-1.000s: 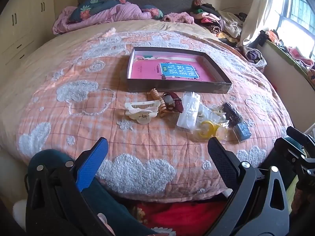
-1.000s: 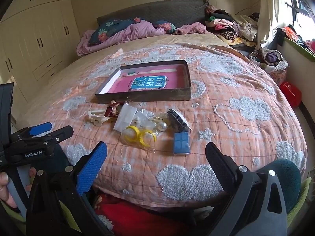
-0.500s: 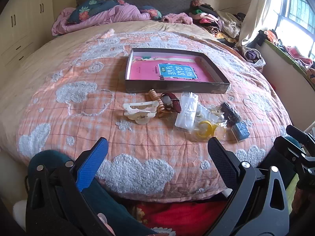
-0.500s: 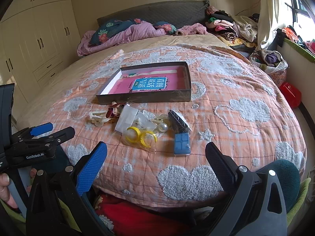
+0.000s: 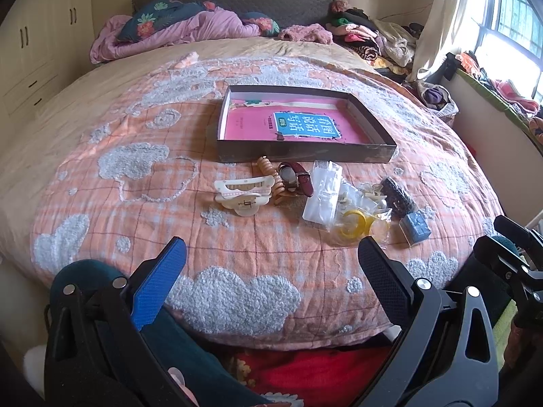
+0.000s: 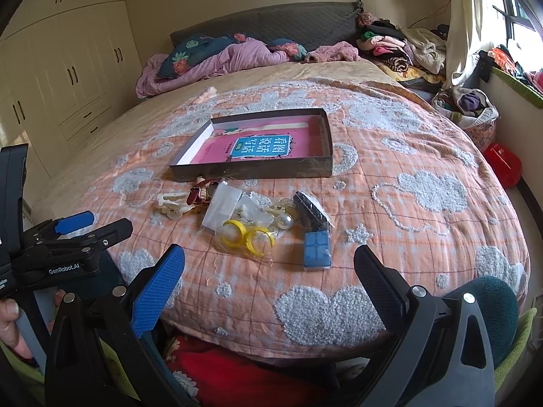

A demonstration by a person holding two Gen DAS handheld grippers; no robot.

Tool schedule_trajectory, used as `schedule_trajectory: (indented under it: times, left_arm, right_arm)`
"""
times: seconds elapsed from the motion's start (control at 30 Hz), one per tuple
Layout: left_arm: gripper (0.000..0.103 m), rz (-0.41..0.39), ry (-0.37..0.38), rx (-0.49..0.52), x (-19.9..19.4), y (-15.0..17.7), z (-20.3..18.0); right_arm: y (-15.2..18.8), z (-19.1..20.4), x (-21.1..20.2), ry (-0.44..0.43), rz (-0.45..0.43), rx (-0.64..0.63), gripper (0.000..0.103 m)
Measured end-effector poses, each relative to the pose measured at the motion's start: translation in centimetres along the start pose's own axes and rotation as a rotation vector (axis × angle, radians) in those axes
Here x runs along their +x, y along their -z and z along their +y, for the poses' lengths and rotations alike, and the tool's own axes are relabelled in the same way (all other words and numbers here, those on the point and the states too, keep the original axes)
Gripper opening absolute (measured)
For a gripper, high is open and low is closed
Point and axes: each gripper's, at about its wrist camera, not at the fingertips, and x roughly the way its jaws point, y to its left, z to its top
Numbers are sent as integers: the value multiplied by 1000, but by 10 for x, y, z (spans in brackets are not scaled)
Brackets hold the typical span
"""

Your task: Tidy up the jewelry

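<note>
A dark shallow box with a pink book inside lies on the bed. In front of it lies a row of jewelry: a white hair claw, a coiled tan hair tie, a red-strapped watch, clear bags, yellow bangles, a dark beaded piece and a blue box. My left gripper and right gripper are open and empty, short of the items over the bed's near edge.
The bed has an orange quilt with white cloud patches. Pillows and a purple blanket lie at the headboard. Clothes are piled at the far right. Wardrobes stand at left, a red bag on the floor at right.
Both grippers have drifted slightly; the view of the bed has shifted a little. Nothing was picked up or moved.
</note>
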Motion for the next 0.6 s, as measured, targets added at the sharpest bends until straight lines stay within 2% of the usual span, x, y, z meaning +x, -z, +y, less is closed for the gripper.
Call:
schedule_trajectory:
  times: [0.6]
  left_arm:
    - [94, -1, 0, 0, -1, 0, 1]
  right_arm:
    - [-1, 0, 1, 0, 2, 4, 99]
